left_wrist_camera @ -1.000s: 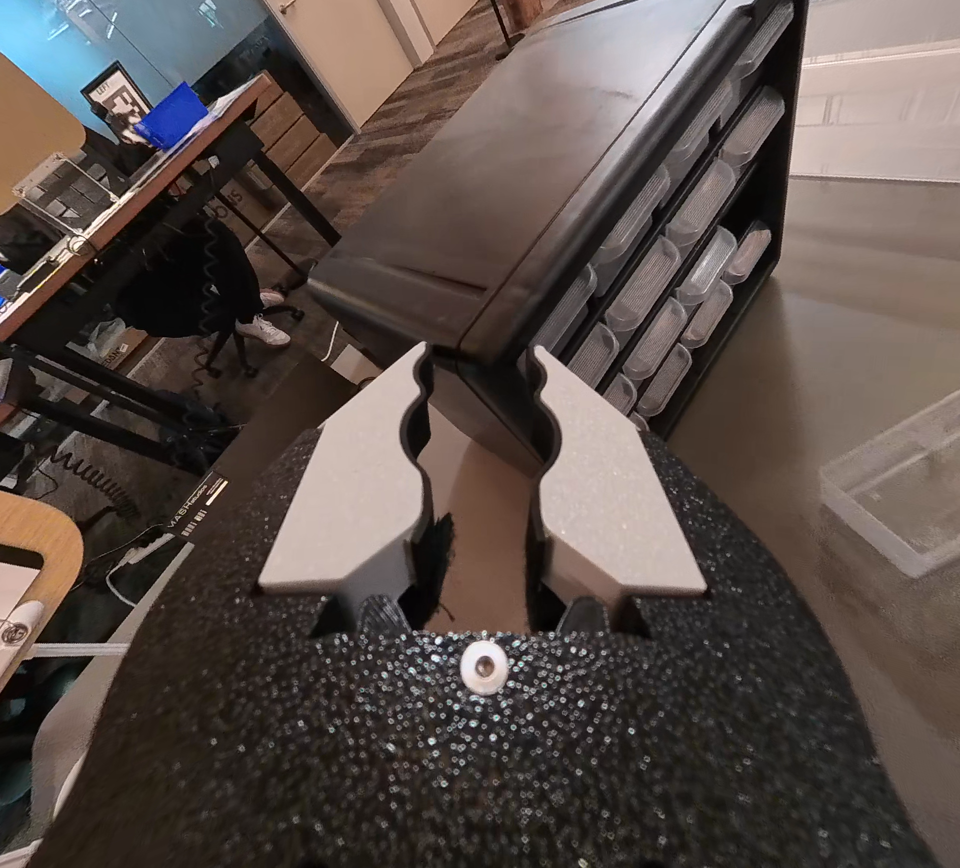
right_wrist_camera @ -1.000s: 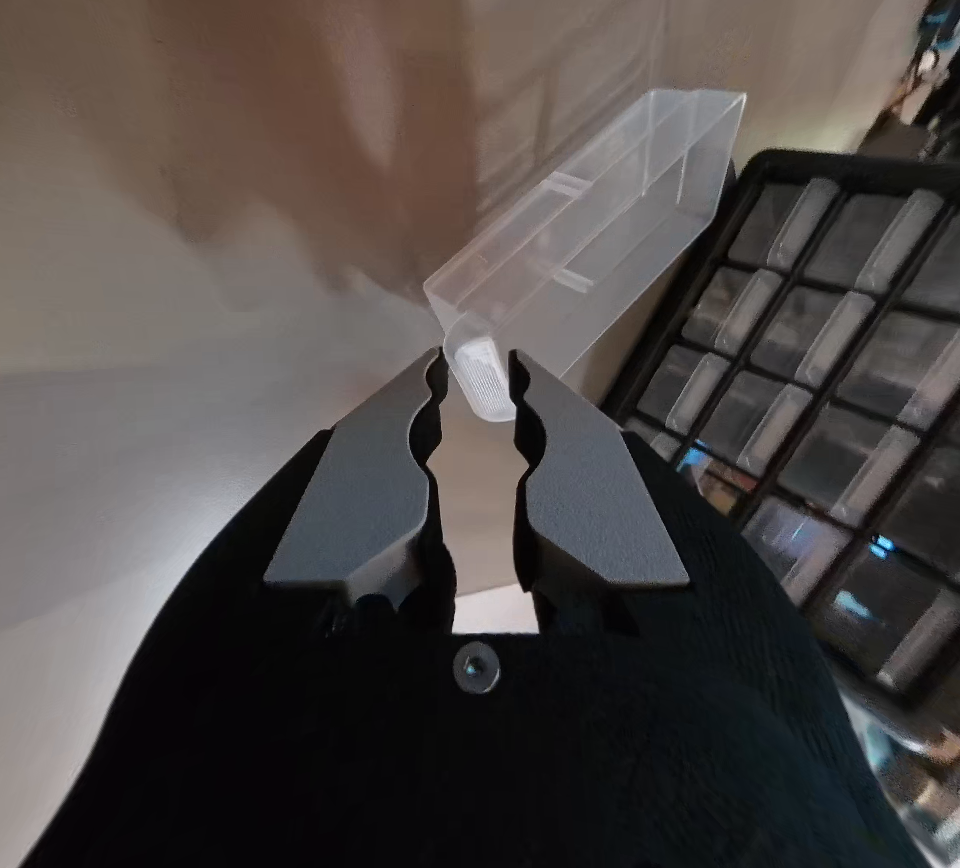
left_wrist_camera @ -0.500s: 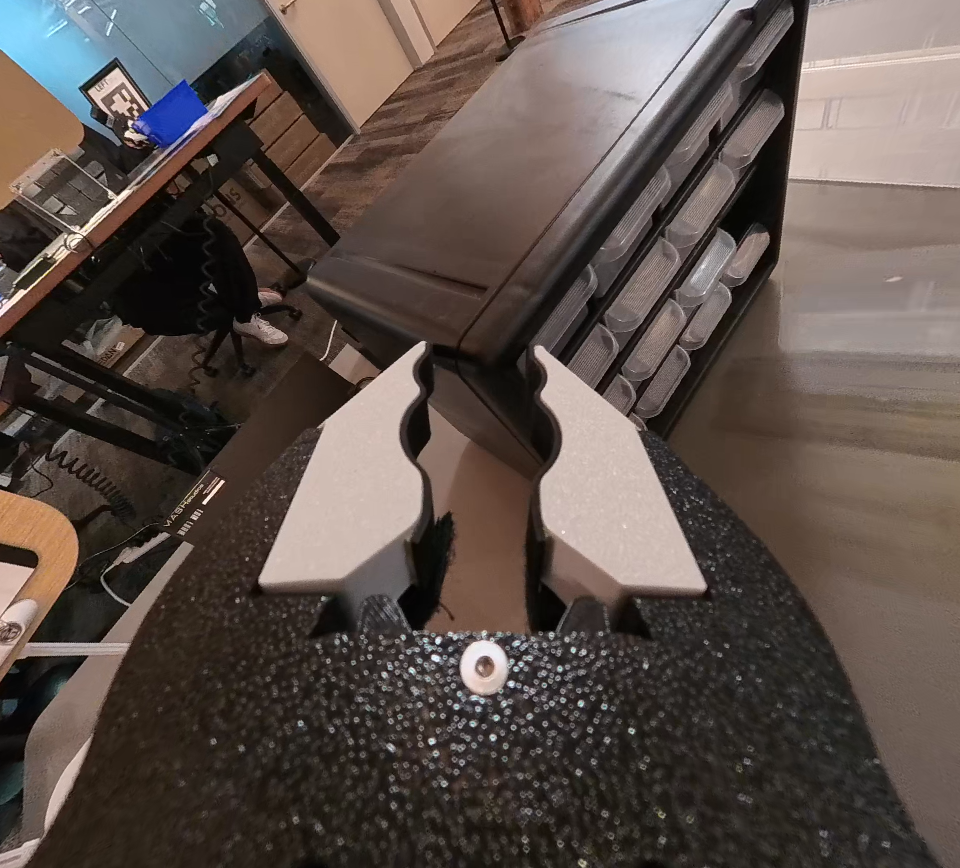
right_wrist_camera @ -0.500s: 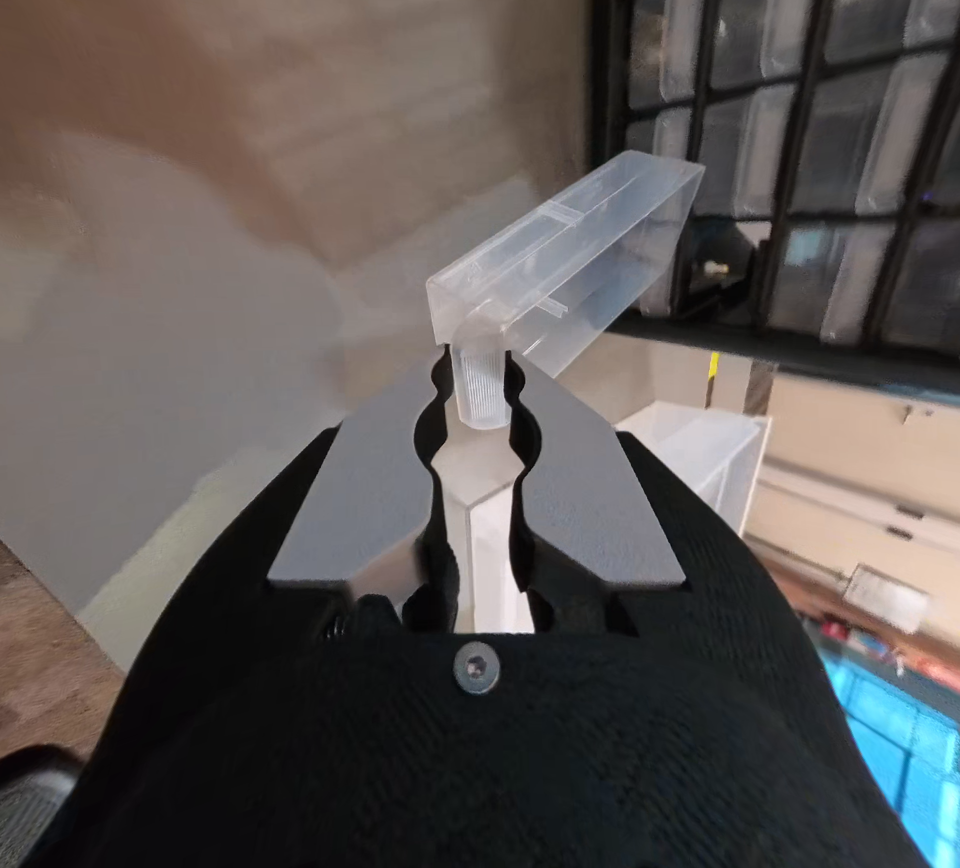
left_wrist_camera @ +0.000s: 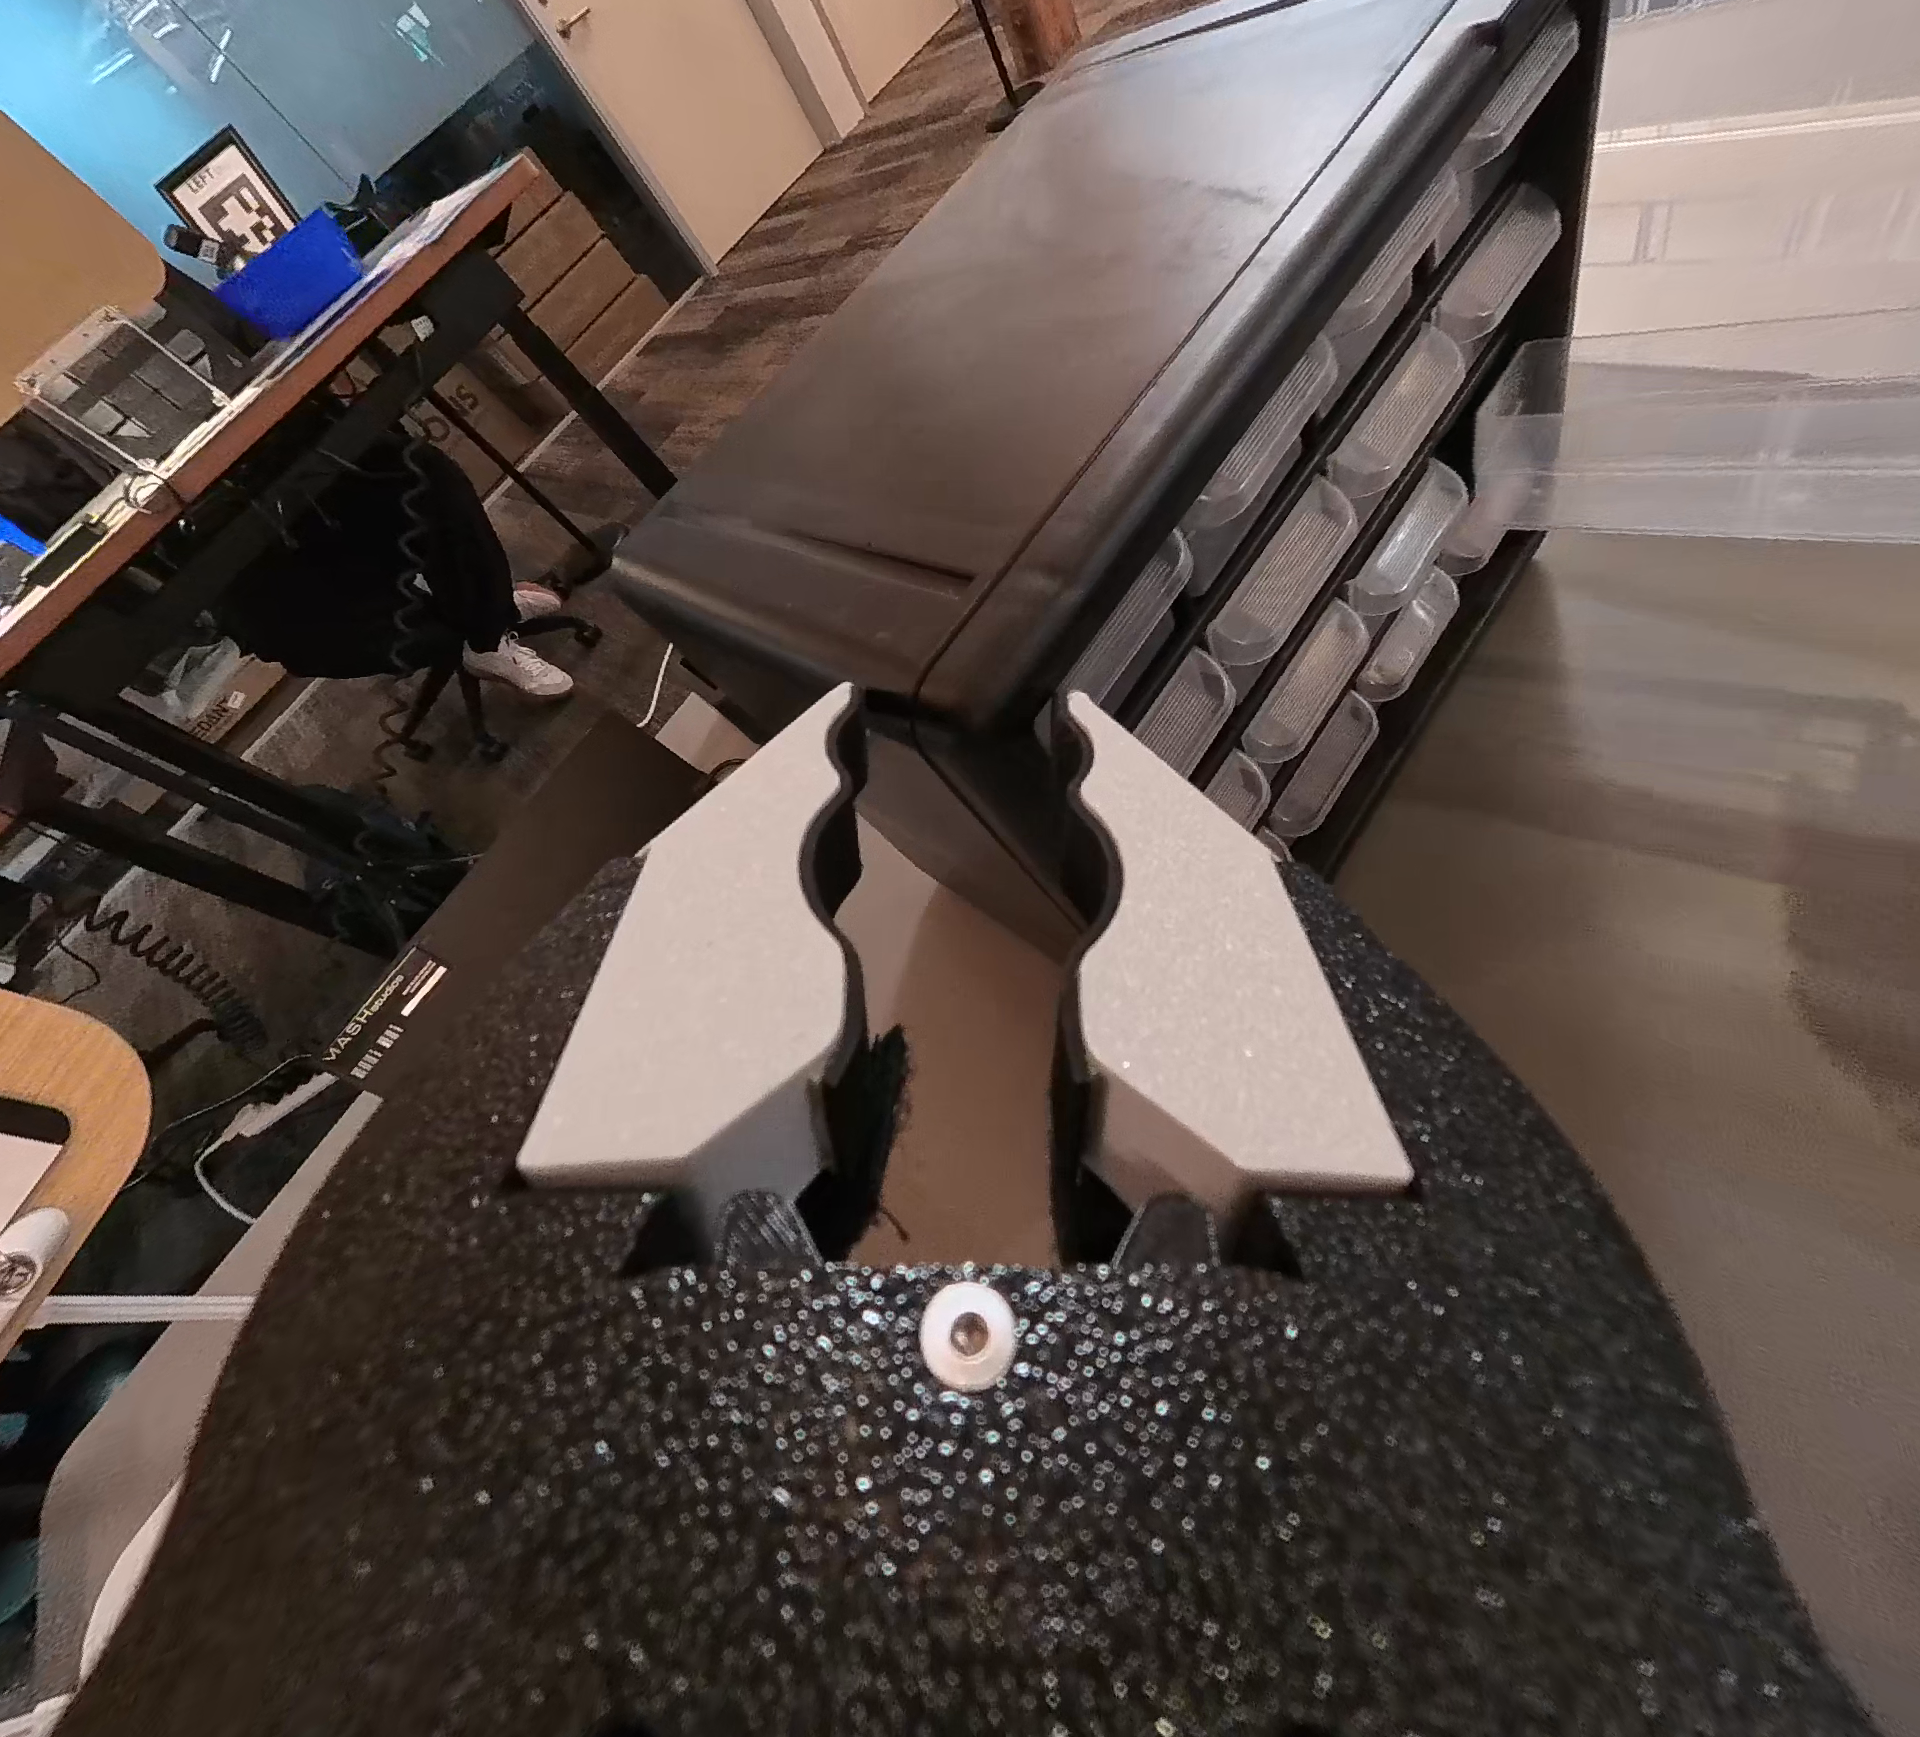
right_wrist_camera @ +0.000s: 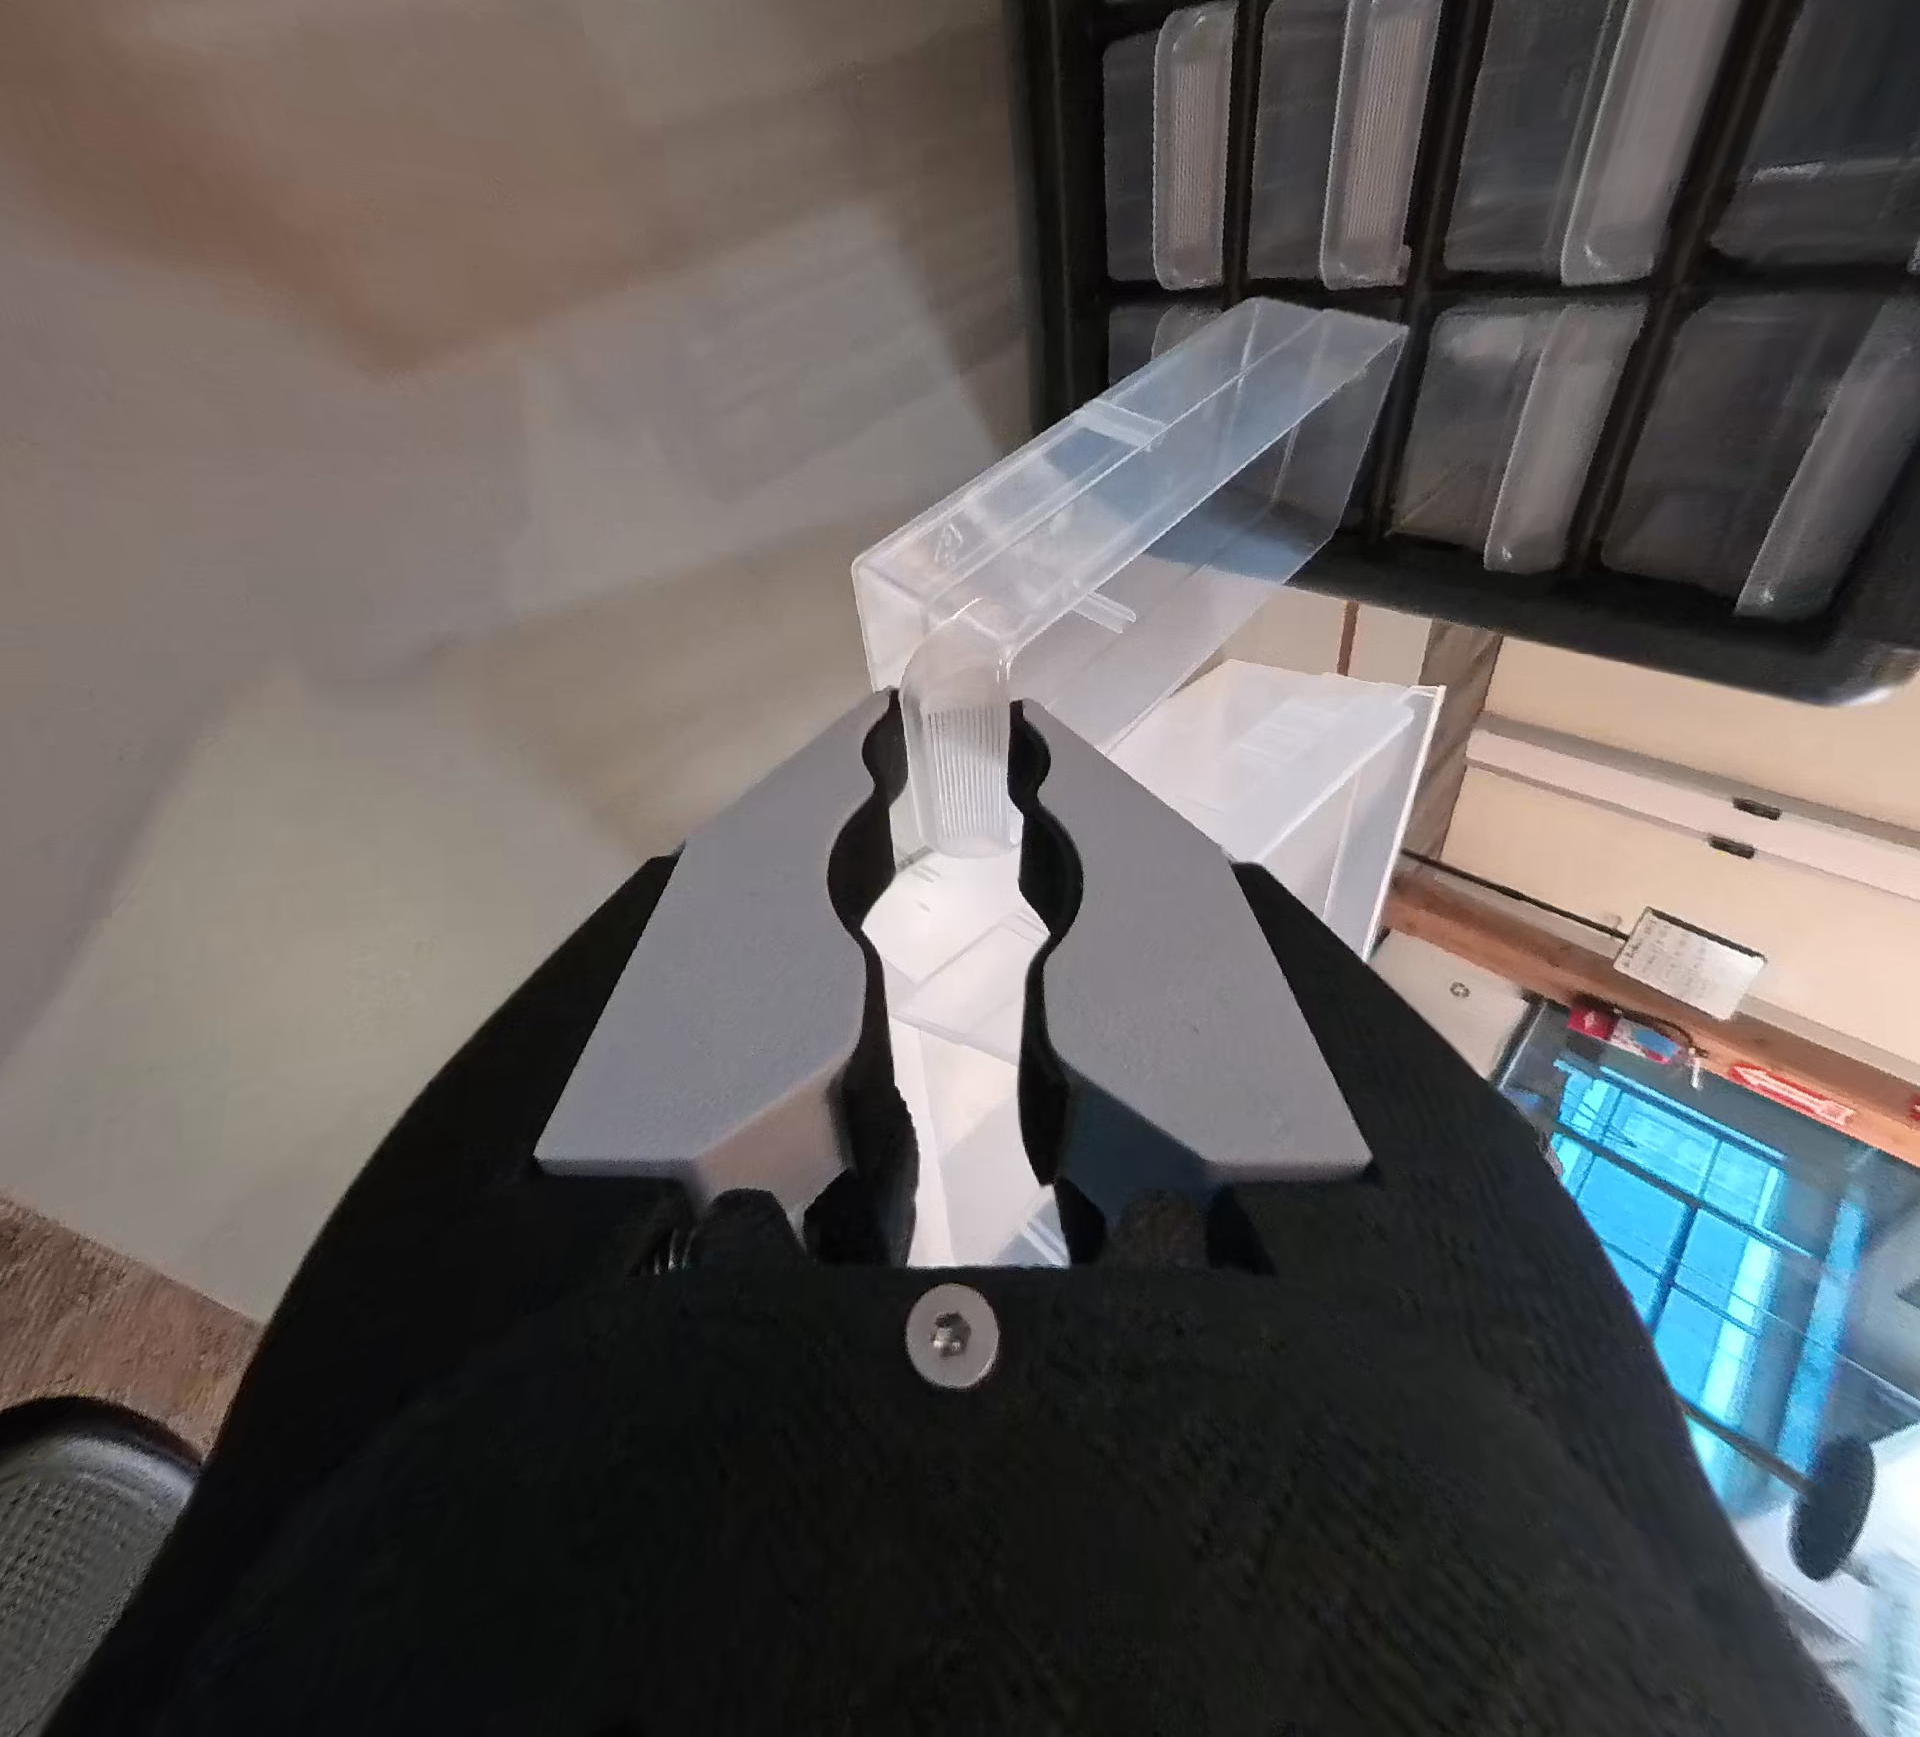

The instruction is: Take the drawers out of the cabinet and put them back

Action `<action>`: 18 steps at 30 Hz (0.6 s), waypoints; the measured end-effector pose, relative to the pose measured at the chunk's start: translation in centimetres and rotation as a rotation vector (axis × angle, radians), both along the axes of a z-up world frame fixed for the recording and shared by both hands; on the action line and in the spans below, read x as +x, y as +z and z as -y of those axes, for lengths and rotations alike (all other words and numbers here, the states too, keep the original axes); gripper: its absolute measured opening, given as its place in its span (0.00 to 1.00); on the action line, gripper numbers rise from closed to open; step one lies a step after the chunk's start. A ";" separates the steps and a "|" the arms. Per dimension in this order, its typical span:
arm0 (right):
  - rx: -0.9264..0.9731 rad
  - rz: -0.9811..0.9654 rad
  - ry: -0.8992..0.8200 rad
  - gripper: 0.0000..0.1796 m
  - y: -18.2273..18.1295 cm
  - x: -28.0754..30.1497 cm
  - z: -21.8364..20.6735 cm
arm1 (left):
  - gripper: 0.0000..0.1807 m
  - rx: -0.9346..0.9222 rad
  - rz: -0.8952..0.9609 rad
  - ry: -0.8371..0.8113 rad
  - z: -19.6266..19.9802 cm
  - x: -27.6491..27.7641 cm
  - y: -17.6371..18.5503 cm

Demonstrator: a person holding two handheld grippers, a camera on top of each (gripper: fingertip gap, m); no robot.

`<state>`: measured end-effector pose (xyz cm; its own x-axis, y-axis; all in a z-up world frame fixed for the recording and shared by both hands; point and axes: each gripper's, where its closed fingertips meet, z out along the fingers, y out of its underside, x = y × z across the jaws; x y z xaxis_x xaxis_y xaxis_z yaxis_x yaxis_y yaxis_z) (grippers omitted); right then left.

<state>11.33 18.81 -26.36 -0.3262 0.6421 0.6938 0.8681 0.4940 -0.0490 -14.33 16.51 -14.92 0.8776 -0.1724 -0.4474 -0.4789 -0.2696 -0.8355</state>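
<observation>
A black cabinet (left_wrist_camera: 1091, 316) with several clear drawers in its front stands on a brown table. My left gripper (left_wrist_camera: 961, 721) straddles the cabinet's near top corner, jaws closed against it. My right gripper (right_wrist_camera: 956, 711) is shut on the ribbed handle (right_wrist_camera: 956, 762) of a clear empty drawer (right_wrist_camera: 1143, 492). It holds the drawer in the air, back end at the cabinet's front (right_wrist_camera: 1039, 129), near a slot in the outermost row. The drawer also shows as a blurred clear shape in the left wrist view (left_wrist_camera: 1662, 461).
The brown table (left_wrist_camera: 1558, 960) stretches right of the cabinet. A clear bin (right_wrist_camera: 1278, 783) shows beyond the held drawer. Off the table's left edge are a desk with a blue bin (left_wrist_camera: 291, 285), a black chair (left_wrist_camera: 364, 565) and cables on the floor.
My right gripper has swung the clear drawer from beside the cabinet round to its front, and its back end now reaches the drawer grid. The left gripper has stayed on the cabinet's corner.
</observation>
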 end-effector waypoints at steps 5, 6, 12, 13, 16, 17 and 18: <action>-0.003 0.076 -0.021 0.10 -0.1 -0.4 -0.3 | 0.18 0.002 0.005 -0.004 0.0 0.0 0.0; -0.007 0.091 -0.026 0.10 -0.2 -0.5 -0.3 | 0.18 0.003 0.006 -0.005 0.0 0.0 0.0; -0.019 0.128 -0.063 0.10 0.4 -1.0 -0.1 | 0.20 0.008 0.023 -0.025 0.1 0.1 0.0; -0.014 0.128 -0.065 0.10 0.6 -1.1 0.0 | 0.19 0.010 0.029 -0.028 0.1 0.1 0.0; 0.019 0.150 -0.066 0.10 0.9 -1.2 -0.2 | 0.19 0.012 0.038 -0.034 0.1 0.1 0.0; 0.028 0.157 -0.066 0.10 0.9 -1.2 -0.3 | 0.19 0.013 0.038 -0.034 0.1 0.1 0.0; 0.046 0.159 -0.066 0.10 1.0 -1.3 -0.5 | 0.19 0.013 0.038 -0.035 0.1 0.1 0.0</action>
